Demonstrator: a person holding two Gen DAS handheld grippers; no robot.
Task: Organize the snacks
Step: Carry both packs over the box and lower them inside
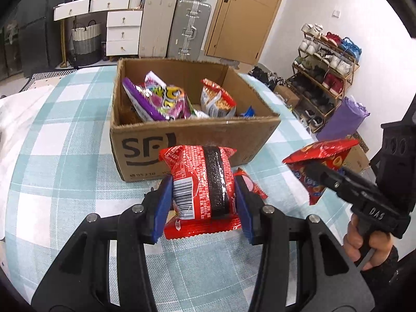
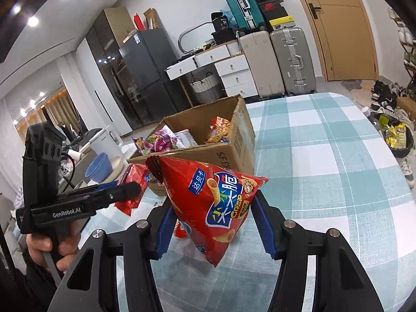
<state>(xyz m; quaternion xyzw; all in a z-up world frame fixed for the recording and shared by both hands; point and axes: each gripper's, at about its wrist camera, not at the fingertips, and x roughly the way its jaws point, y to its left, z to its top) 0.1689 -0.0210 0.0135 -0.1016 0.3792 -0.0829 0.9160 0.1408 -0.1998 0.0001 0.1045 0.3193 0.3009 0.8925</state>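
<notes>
My left gripper (image 1: pixel 202 208) is shut on a red noodle packet (image 1: pixel 200 182) with a black stripe, held just above the table in front of the cardboard box (image 1: pixel 182 135). A flat red packet (image 1: pixel 200 227) lies on the table under it. My right gripper (image 2: pixel 215 223) is shut on a red crisp bag (image 2: pixel 215 202), held above the table to the right of the box (image 2: pixel 234 150). In the left wrist view the right gripper (image 1: pixel 316 169) and the crisp bag (image 1: pixel 325 158) show at the right. The box holds several snack packets (image 1: pixel 158 98).
The box stands on a table with a teal checked cloth (image 1: pixel 65 143). A shoe rack (image 1: pixel 325 78) is to the right, suitcases (image 2: pixel 275 62) and white drawers (image 1: pixel 122 31) behind. A white kettle (image 2: pixel 106 140) and blue bowl (image 2: pixel 100 167) sit left of the table.
</notes>
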